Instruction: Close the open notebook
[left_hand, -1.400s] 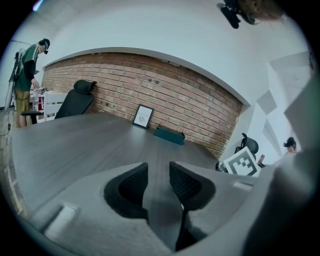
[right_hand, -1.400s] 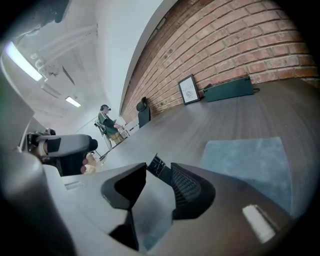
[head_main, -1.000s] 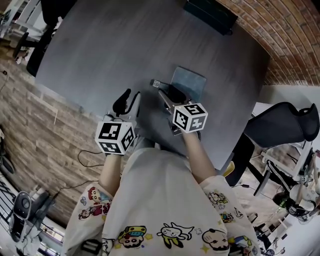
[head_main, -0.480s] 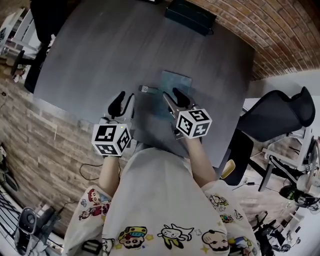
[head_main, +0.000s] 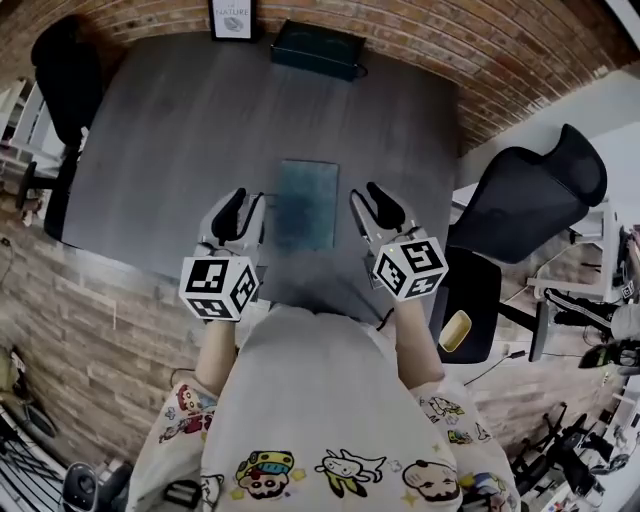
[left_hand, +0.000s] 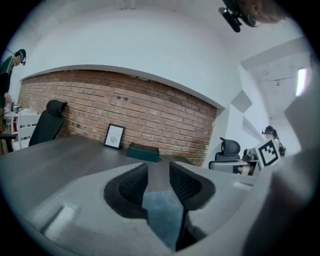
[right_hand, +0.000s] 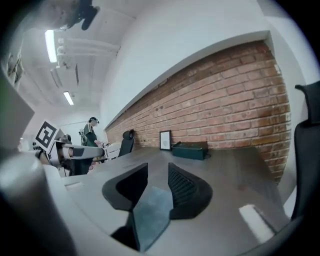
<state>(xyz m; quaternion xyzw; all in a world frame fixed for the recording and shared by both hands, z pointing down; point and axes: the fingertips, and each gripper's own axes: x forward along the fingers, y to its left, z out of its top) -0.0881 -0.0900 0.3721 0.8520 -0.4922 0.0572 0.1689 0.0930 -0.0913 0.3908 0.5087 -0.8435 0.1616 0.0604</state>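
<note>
The notebook (head_main: 307, 203) lies flat and closed on the dark table (head_main: 170, 130), showing its blue-grey cover. My left gripper (head_main: 246, 203) hovers just left of it, open and empty. My right gripper (head_main: 368, 197) hovers just right of it, jaws closing with nothing between them. Neither touches the notebook. In the left gripper view the notebook (left_hand: 161, 212) shows below the gap of the left gripper (left_hand: 158, 181). In the right gripper view the notebook (right_hand: 151, 215) shows below the right gripper (right_hand: 157, 181).
A dark teal box (head_main: 318, 48) and a framed picture (head_main: 232, 18) stand at the table's far edge by the brick wall. Black office chairs stand at the right (head_main: 530, 195) and far left (head_main: 62, 75). A person (right_hand: 91, 131) stands far off.
The right gripper has come off the notebook, rising and drawing back to its right. The left gripper also rose. The notebook now lies uncovered between them.
</note>
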